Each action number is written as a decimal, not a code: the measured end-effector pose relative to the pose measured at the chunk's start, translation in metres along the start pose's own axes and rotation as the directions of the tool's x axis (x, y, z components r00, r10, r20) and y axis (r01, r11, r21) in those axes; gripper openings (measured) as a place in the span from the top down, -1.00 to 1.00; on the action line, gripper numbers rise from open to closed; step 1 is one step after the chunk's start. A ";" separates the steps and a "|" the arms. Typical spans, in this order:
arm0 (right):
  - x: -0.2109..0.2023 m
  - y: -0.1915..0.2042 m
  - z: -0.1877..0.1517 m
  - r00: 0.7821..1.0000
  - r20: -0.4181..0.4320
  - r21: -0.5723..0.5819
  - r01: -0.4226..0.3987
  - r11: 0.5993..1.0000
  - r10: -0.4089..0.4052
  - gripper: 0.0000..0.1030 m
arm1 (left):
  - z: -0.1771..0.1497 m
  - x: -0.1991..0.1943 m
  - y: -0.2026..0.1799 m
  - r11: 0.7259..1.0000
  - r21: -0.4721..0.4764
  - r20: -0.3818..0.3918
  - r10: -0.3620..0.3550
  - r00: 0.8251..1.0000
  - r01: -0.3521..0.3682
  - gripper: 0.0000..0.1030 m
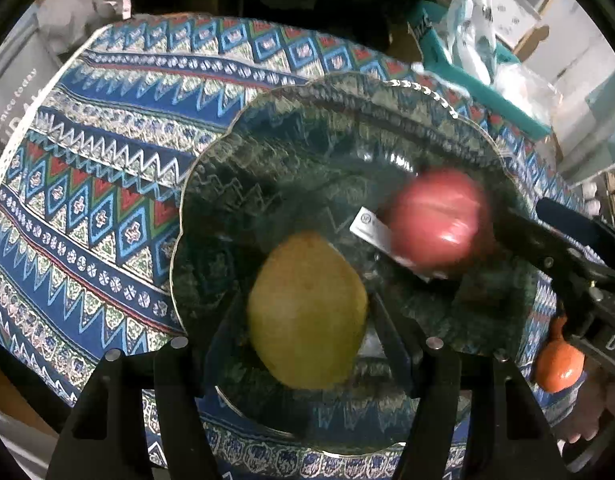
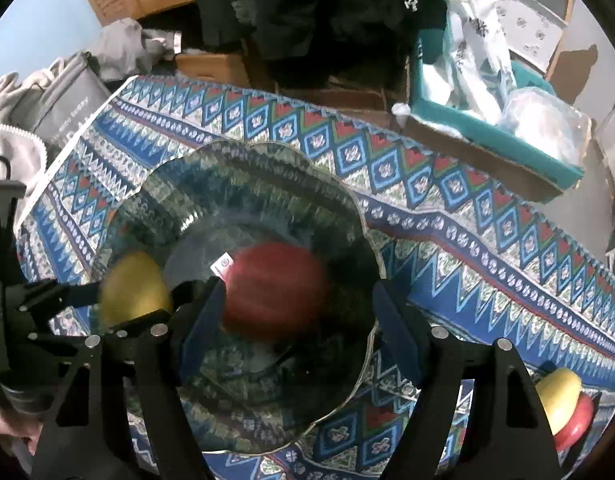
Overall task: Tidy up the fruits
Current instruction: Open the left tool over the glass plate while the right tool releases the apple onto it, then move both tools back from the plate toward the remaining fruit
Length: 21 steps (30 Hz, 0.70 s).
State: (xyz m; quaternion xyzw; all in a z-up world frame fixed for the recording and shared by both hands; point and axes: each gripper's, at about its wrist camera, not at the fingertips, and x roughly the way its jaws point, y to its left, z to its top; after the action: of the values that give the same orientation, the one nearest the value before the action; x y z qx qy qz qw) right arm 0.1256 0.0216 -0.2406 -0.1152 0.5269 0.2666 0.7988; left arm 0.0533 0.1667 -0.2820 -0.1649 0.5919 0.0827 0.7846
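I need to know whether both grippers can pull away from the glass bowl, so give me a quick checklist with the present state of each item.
1. Yellow fruit inside the glass bowl: ok.
2. Red apple inside the bowl: ok.
3. Left gripper clear of the yellow fruit: cannot tell; the fingers flank it closely.
4. Right gripper clear of the apple: ok on the right finger, cannot tell on the left.
5. Fruits settled: cannot tell; both look blurred.
6. All fruit collected: not ok; another yellow and red fruit lies outside.
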 end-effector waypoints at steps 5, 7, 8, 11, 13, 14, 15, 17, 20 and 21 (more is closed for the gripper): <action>-0.002 0.000 0.002 1.000 -0.001 0.011 -0.007 1.000 0.007 -0.51 | 0.001 -0.013 0.000 1.000 0.010 0.039 0.013 0.999 -0.014 -0.68; -0.004 0.000 0.002 1.000 0.003 0.012 -0.005 1.000 0.005 -0.51 | 0.000 -0.016 0.001 1.000 0.009 0.038 0.007 0.999 -0.007 -0.68; -0.005 -0.001 0.002 1.000 0.006 0.014 -0.006 1.000 0.006 -0.50 | -0.001 -0.018 0.000 1.000 0.013 0.042 0.008 0.999 -0.009 -0.68; -0.011 -0.002 0.003 1.000 0.017 0.025 -0.007 1.000 0.006 -0.51 | -0.001 -0.023 -0.005 0.999 0.032 0.060 0.020 0.998 -0.022 -0.68; -0.016 -0.003 0.003 1.000 0.029 0.027 -0.006 1.000 0.005 -0.50 | -0.001 -0.027 -0.008 0.999 0.040 0.073 0.024 0.997 -0.027 -0.68; -0.018 -0.003 0.004 0.999 0.034 0.028 -0.002 1.000 0.001 -0.50 | 0.000 -0.029 -0.008 0.999 0.042 0.078 0.026 0.997 -0.029 -0.68; -0.021 -0.004 0.004 0.999 0.040 0.028 0.002 1.000 -0.003 -0.50 | 0.000 -0.031 -0.010 0.999 0.046 0.084 0.026 0.996 -0.030 -0.68; -0.025 -0.004 0.004 0.999 0.049 0.027 0.008 1.000 -0.010 -0.51 | 0.000 -0.036 -0.012 0.998 0.055 0.099 0.032 0.995 -0.037 -0.68; -0.034 -0.006 0.005 0.998 0.063 0.032 0.022 0.999 -0.024 -0.50 | 0.000 -0.045 -0.016 0.997 0.070 0.122 0.032 0.992 -0.041 -0.68; -0.038 -0.007 0.005 0.997 0.069 0.033 0.028 0.999 -0.030 -0.50 | 0.000 -0.047 -0.018 0.996 0.074 0.130 0.031 0.991 -0.041 -0.68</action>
State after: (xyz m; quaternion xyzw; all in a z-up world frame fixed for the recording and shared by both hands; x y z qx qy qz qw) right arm 0.1212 0.0066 -0.2048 -0.1006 0.5013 0.2501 0.8222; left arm 0.0454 0.1531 -0.2340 -0.1183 0.5456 0.0846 0.8253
